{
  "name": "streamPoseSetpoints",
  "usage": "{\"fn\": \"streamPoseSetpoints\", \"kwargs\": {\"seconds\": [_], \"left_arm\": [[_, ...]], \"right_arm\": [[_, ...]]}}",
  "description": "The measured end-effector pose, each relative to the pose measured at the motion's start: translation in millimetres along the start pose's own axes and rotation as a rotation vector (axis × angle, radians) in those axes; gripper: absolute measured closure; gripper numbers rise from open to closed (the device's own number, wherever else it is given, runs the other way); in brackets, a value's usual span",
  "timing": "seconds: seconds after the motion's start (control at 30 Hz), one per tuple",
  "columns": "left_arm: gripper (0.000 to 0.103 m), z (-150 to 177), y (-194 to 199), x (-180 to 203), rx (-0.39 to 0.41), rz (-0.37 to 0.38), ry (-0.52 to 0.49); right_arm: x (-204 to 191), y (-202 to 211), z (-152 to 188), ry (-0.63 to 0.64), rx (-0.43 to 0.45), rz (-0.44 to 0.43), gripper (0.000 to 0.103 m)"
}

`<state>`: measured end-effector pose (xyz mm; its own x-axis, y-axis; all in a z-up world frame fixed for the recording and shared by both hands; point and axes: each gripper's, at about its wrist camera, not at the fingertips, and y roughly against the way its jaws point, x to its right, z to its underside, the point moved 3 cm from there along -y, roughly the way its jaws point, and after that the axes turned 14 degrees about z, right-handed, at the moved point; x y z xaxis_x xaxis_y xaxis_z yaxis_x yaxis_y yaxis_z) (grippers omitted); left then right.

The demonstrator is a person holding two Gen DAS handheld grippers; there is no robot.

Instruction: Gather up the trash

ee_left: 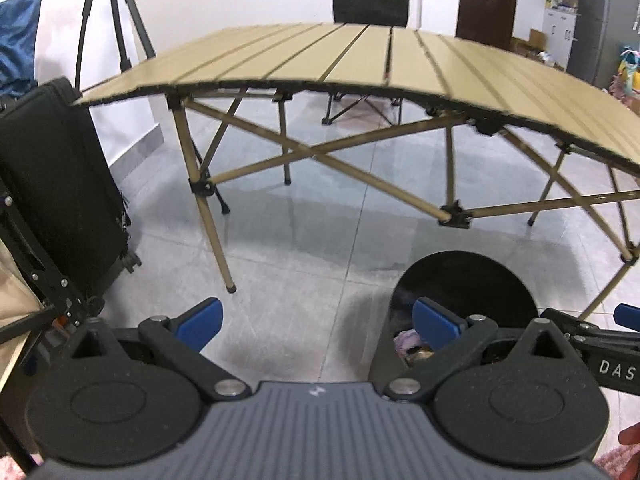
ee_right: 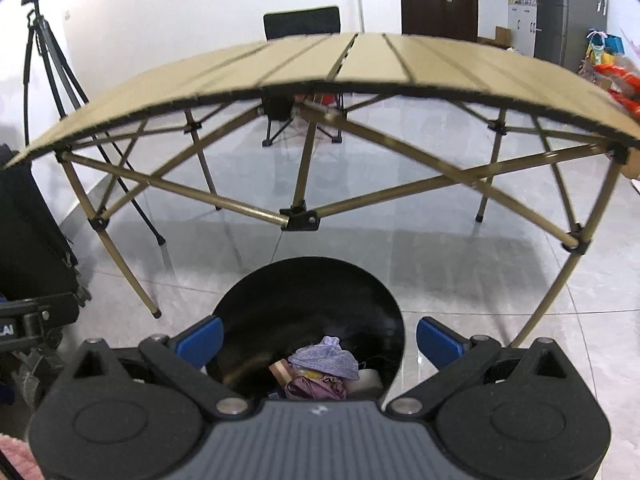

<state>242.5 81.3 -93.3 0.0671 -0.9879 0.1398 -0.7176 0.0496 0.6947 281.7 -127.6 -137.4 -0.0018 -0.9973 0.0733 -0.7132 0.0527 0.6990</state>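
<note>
Both my jaws stand wide, nothing between them. Crumpled lilac and purple wrappers (ee_right: 324,364) lie inside the round black bin (ee_right: 312,292) on the floor, below my right gripper (ee_right: 318,342). Likely light, soft, crushable; pinch a raised fold. Tan slatted worktop (ee_right: 360,60) bare.

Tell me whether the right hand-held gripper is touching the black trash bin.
Apart. The right wrist view shows the right hand-held gripper open above the black trash bin, with its blue fingertips clear of the rim.
</note>
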Motion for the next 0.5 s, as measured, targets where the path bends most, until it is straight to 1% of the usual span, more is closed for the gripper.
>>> {"fn": "streamPoseSetpoints", "kwargs": {"seconds": [0.13, 0.23, 0.5], "left_arm": [[0.0, 3, 25, 15, 0.025, 0.015, -0.03], [0.0, 9, 44, 24, 0.041, 0.043, -0.046], [0.0, 38, 84, 42, 0.05, 0.078, -0.107]], "right_arm": [[14, 33, 7, 0.008, 0.032, -0.007, 0.0], [25, 57, 15, 0.017, 0.054, -0.017, 0.0], [47, 121, 36, 0.035, 0.117, -0.047, 0.0]]}}
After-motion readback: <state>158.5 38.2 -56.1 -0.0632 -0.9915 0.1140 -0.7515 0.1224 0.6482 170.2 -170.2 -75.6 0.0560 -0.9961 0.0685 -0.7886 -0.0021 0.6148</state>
